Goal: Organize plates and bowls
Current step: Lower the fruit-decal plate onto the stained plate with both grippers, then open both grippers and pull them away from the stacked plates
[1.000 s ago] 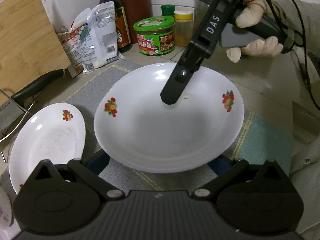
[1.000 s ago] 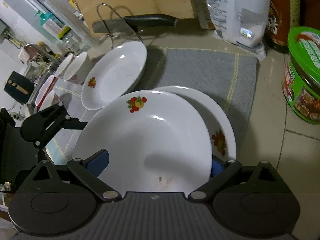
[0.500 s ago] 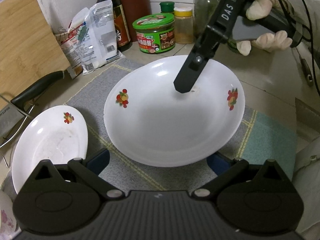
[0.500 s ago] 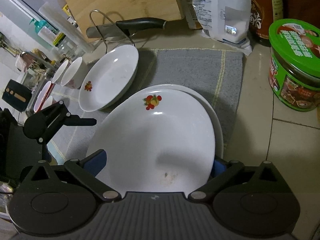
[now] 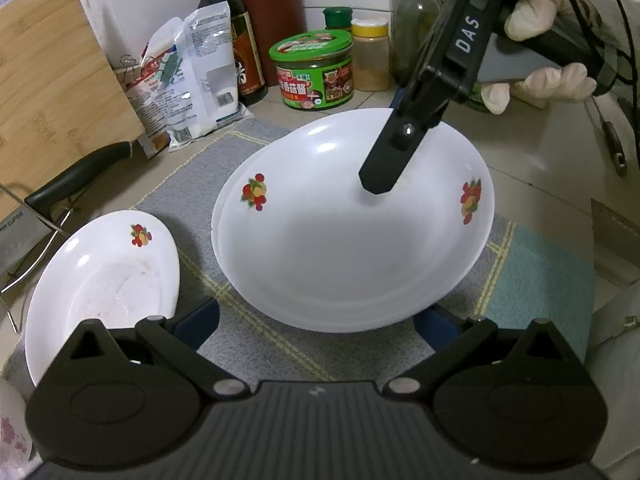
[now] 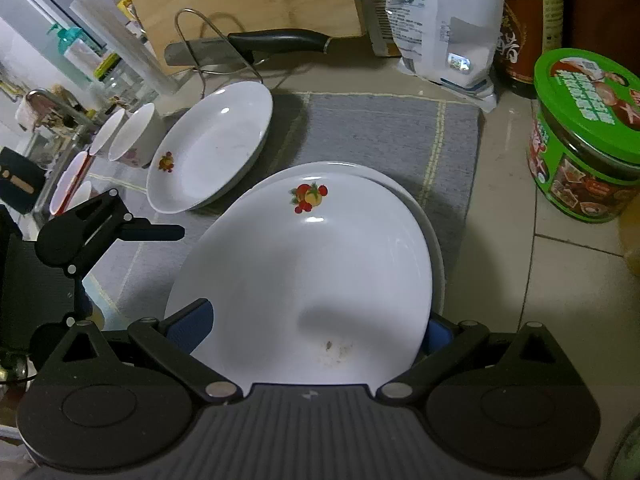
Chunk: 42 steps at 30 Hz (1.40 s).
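Left wrist view shows the right claw (image 5: 384, 176) gripping the top plate's (image 5: 352, 240) far rim as it nests on the lower plate (image 6: 434, 248) on the grey mat (image 5: 256, 332), the left claw (image 5: 316, 320) open nearby; releasing off-centre could let it slide.

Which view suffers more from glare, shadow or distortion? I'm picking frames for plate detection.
Left wrist view: small glare spots on the top plate, straight edges bowed by the fisheye, the right gripper covering part of it. Right wrist view: a broad soft shadow across the top plate, dark corners, bright washed-out window area at left.
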### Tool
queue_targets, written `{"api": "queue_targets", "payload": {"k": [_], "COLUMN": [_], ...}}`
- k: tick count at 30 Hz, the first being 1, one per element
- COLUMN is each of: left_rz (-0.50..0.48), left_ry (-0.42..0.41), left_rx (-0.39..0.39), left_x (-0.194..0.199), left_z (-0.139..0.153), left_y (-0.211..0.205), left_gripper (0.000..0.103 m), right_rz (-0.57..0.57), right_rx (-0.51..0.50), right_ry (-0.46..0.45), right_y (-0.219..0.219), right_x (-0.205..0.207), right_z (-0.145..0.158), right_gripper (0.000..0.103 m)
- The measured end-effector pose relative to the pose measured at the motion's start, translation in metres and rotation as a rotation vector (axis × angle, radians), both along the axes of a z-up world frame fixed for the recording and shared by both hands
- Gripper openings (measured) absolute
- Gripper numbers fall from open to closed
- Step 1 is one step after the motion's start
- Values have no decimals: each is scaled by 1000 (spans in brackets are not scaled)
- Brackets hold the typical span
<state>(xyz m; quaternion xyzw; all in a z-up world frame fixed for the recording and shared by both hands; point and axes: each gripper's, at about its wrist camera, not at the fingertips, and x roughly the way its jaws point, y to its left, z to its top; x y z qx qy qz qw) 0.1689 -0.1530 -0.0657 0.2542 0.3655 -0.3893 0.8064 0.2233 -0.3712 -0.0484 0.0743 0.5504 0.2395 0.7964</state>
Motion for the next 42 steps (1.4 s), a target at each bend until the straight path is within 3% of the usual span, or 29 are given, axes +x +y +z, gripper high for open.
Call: {"api": "queue_targets", "payload": {"k": [32, 42], "left_rz": [19, 45], "left_ry": [-12, -23], "left_rx": [-1, -33], "left_x": [-5, -10], "left_z": [0, 6], "left_y": [-2, -1], "left_gripper": [103, 103], "right_rz": [-1, 44], "right_rx": [-159, -144], "right_ry": [1, -87], "right_y": [7, 17], "right_x": [-19, -30], "right_z": [10, 24], "right_gripper": [103, 103]}}
